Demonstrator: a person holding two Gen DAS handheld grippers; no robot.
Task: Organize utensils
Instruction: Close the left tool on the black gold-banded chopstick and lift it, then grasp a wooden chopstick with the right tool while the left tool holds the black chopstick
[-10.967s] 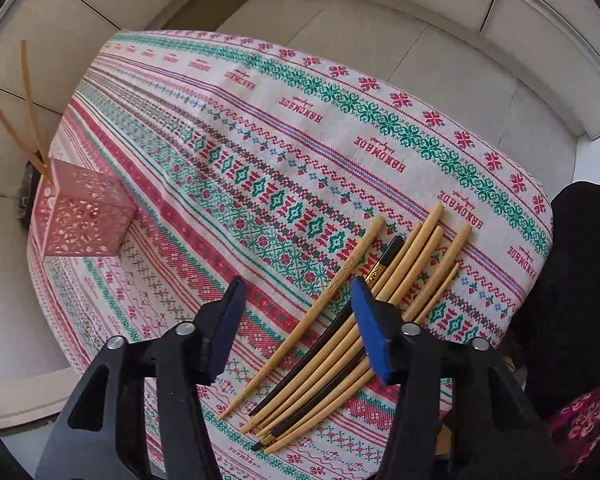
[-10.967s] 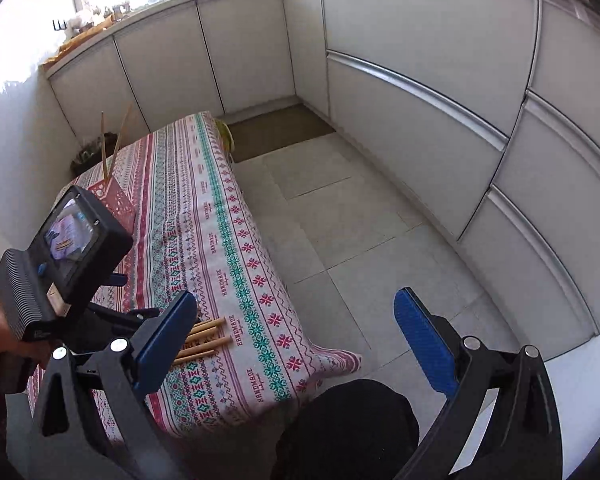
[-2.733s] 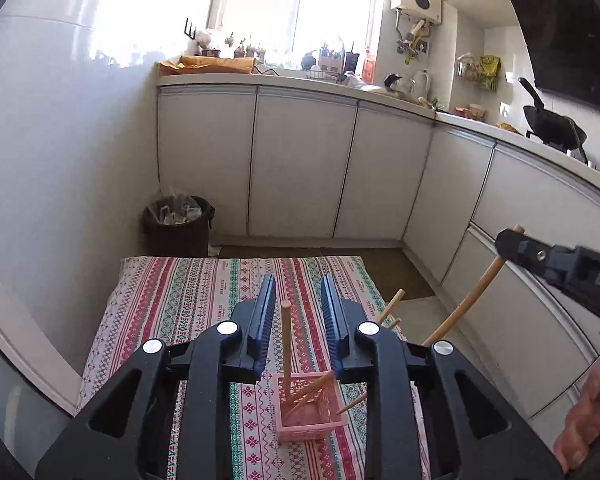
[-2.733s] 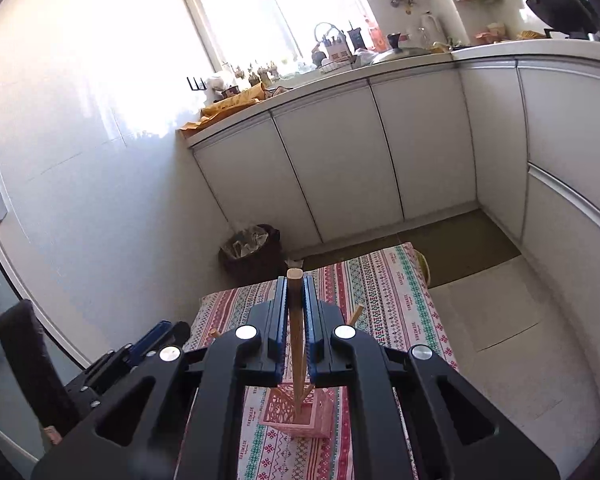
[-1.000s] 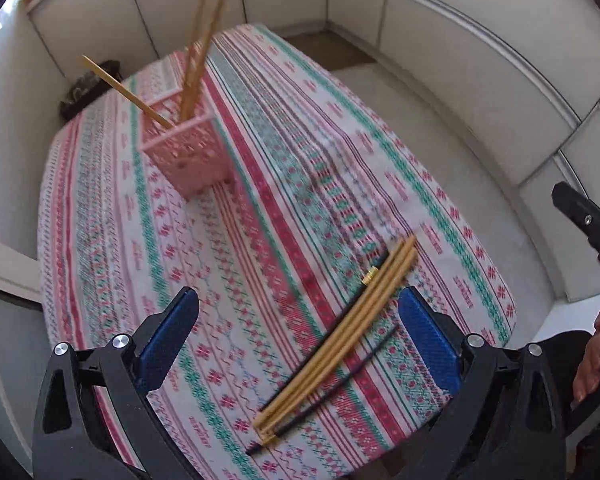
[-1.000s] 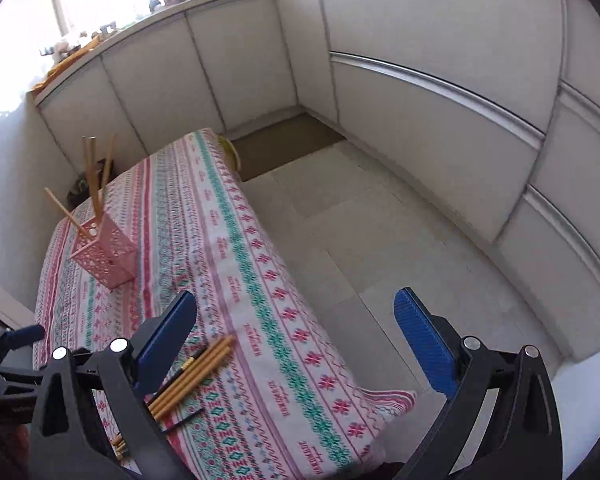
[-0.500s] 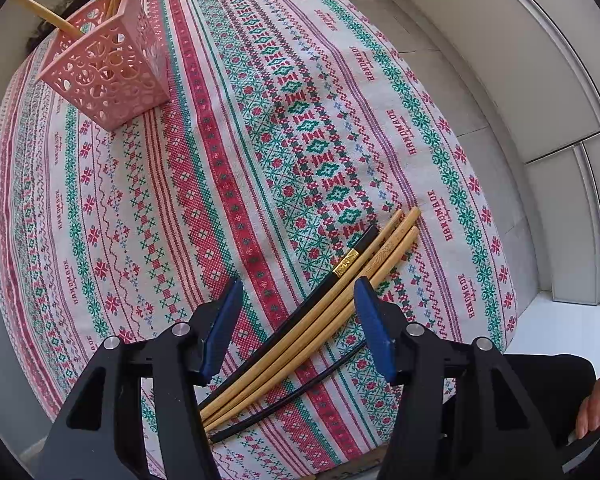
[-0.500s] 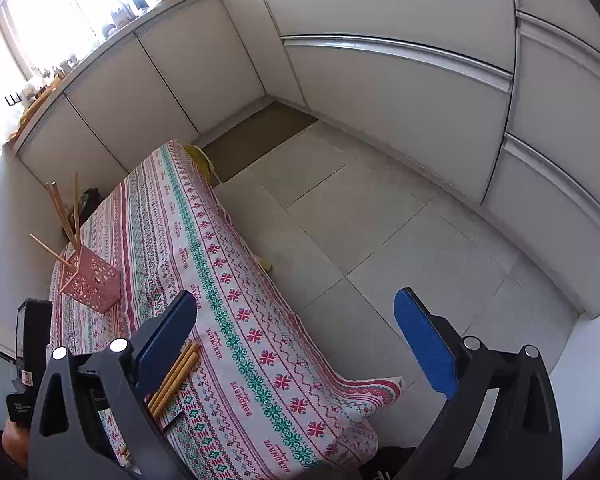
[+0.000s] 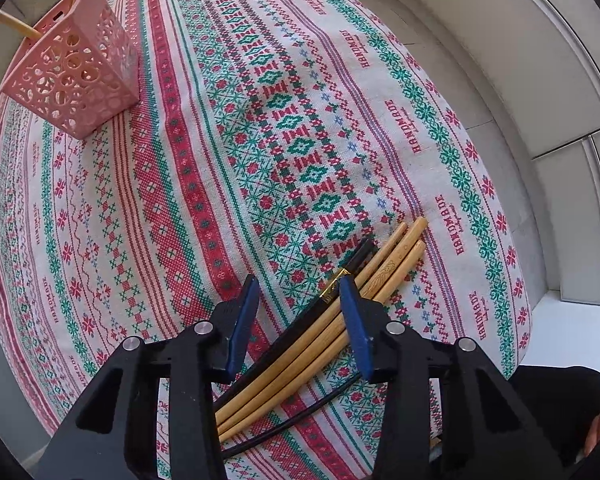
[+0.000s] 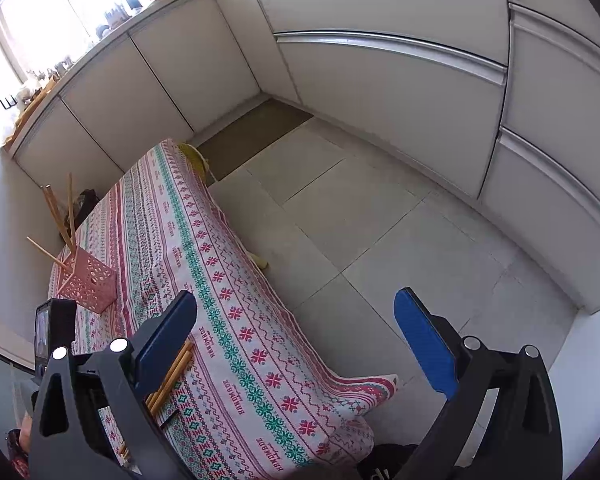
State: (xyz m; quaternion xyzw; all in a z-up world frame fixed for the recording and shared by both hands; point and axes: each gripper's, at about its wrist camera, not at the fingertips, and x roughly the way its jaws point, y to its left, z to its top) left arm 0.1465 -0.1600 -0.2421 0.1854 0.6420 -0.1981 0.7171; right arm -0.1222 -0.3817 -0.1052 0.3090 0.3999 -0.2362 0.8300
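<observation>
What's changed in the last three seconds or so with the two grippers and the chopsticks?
Both grippers let go of the chopsticks they were lowering into the pink basket and pulled back. The left gripper then dropped over the loose chopsticks on the tablecloth, jaws narrowing around them. The right gripper hangs wide open. The loose chopsticks haven't moved.

A bundle of chopsticks [image 9: 332, 324] lies flat near the table's corner edge, side by side and touching: three pale bamboo ones and a black one with a gold band [image 9: 334, 286], all running the same diagonal way. A thinner black stick [image 9: 300, 416] lies just beside them, slightly askew. Well apart, a pink perforated holder [image 9: 74, 80] stands upright with three bamboo chopsticks [image 10: 62, 220] leaning out of it at different angles.
</observation>
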